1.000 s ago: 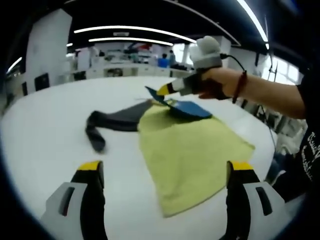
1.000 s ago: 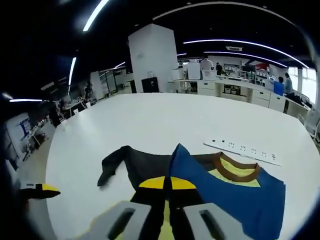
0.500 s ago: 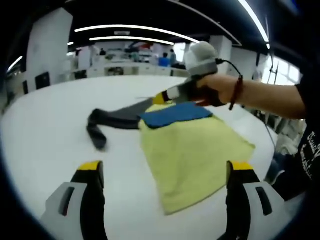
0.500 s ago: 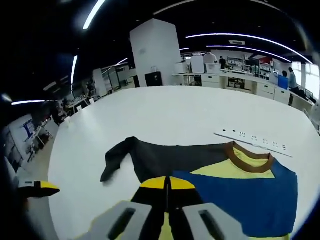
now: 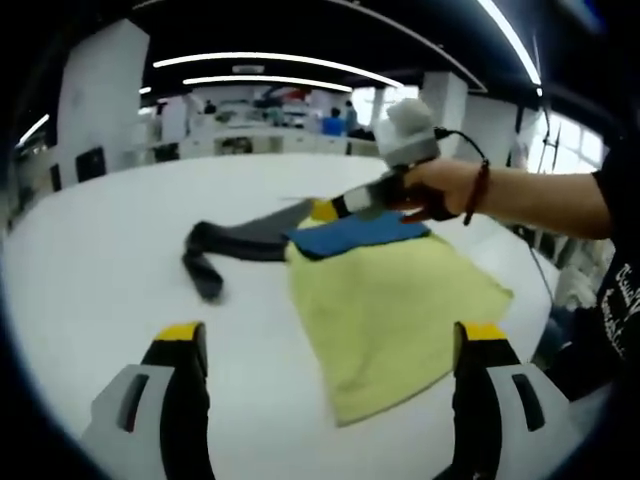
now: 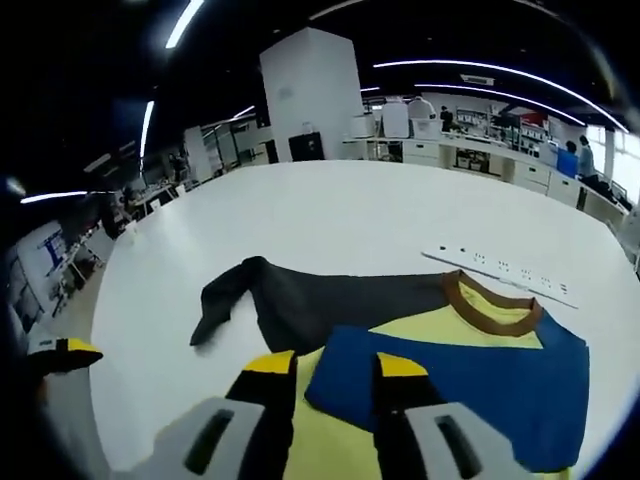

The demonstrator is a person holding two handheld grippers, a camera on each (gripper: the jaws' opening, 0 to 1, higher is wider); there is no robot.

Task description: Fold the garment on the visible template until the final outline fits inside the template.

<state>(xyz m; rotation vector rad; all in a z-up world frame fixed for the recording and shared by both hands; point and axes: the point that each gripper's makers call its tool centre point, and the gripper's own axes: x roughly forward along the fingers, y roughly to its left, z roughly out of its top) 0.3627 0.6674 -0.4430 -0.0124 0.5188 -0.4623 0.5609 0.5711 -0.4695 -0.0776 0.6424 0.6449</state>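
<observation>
In the left gripper view, the left tool [image 5: 325,345] hangs with jaws spread wide above the white tabletop [image 5: 100,260], where the garment [image 5: 390,290] lies flat: yellow body, blue sleeve folded across, dark grey sleeve trailing outward. In the right gripper view, the right tool [image 6: 335,367] has its jaws slightly parted over the blue sleeve's [image 6: 450,375] edge, beside the brown collar [image 6: 490,305].

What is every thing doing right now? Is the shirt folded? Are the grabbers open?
Shirt: flat on the table, partly folded.
Blue sleeve: folded in over the yellow body.
Dark sleeve: spread out to the side, not folded.
Right gripper: open, over the blue sleeve's edge.
Left gripper: open, holding nothing.
Power strip: lying flat beyond the collar.
</observation>
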